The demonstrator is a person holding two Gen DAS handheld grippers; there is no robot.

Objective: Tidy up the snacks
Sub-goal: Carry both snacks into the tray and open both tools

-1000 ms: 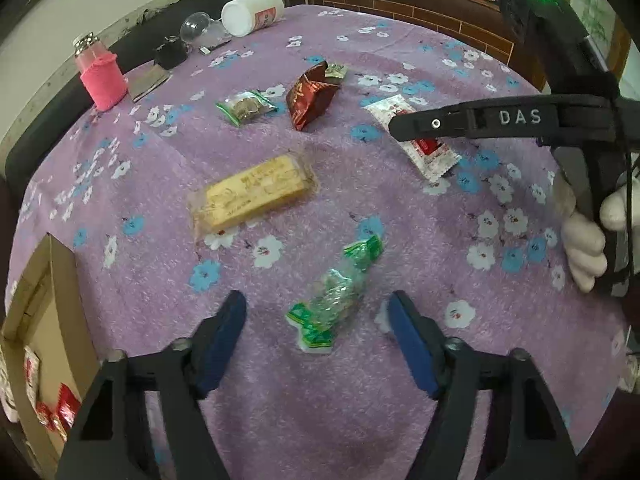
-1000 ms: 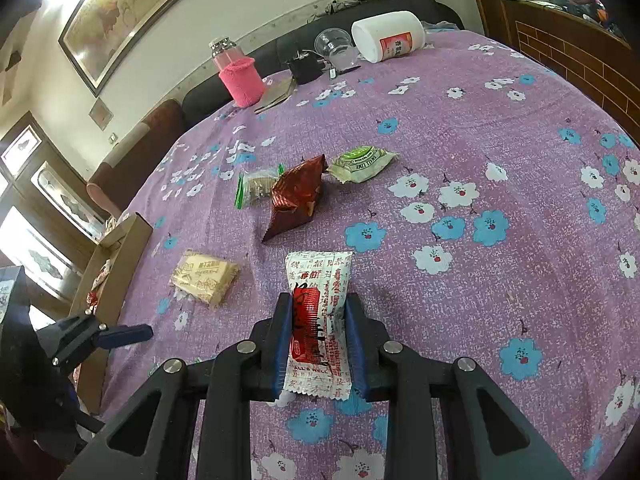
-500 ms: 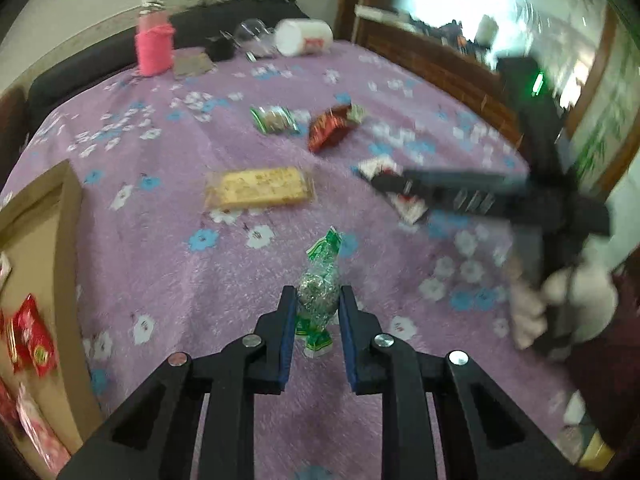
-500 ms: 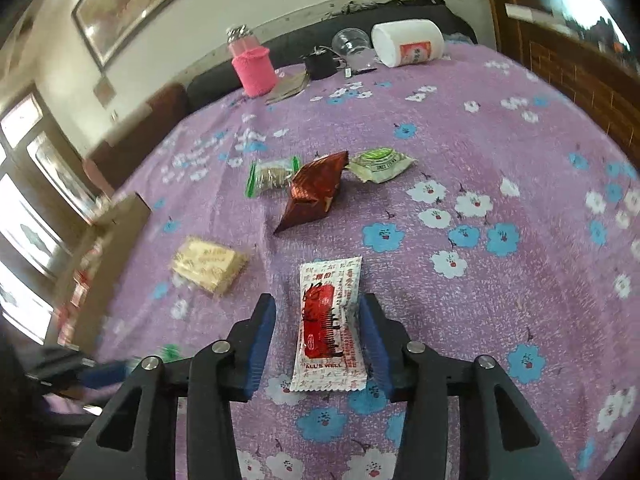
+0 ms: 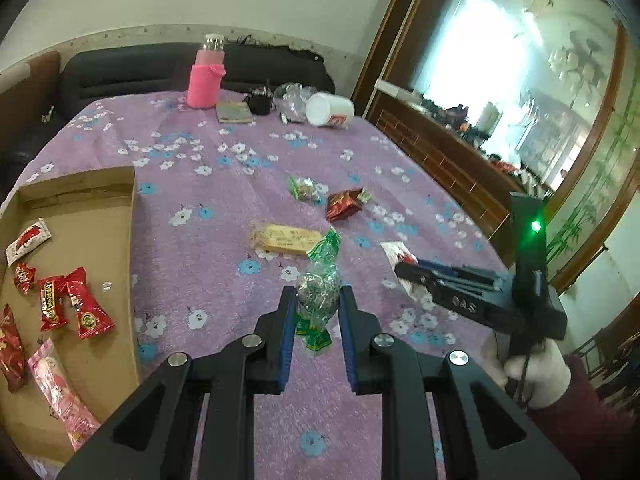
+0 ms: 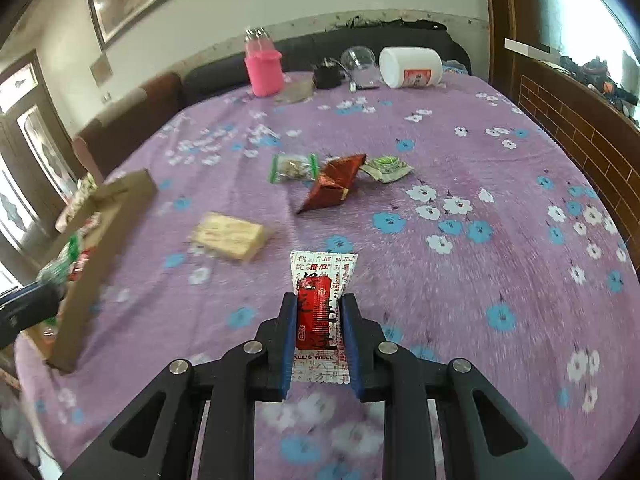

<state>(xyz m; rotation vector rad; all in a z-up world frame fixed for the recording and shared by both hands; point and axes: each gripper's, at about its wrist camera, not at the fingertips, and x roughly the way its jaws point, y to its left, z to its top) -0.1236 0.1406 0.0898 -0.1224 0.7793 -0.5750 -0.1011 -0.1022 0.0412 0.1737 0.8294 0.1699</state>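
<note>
My left gripper (image 5: pixel 318 300) is shut on a green-ended clear candy packet (image 5: pixel 319 280) and holds it above the purple flowered tablecloth (image 5: pixel 224 200). My right gripper (image 6: pixel 319 308) is shut on a white and red sachet (image 6: pixel 320 304), lifted off the cloth; it also shows in the left wrist view (image 5: pixel 416 272). A cardboard box (image 5: pixel 80 280) with several red and pink snacks lies at the left. On the cloth lie a yellow biscuit pack (image 5: pixel 285 237), a dark red packet (image 5: pixel 343 205) and a green-edged nut packet (image 5: pixel 305 187). A pale green packet (image 6: pixel 386 168) lies beside the red one.
At the table's far edge stand a pink-sleeved bottle (image 5: pixel 205 80), a small notebook (image 5: pixel 234 113), a dark cup (image 5: pixel 260 100), clear plastic (image 5: pixel 290 98) and a tipped white jar (image 5: pixel 330 109). A dark sofa runs behind. A wooden cabinet (image 5: pixel 440 152) stands on the right.
My left gripper closed on the green candy packet and lifted it, swinging left so the box came into view. My right gripper opened briefly, then shut on the sachet again and raised it.
</note>
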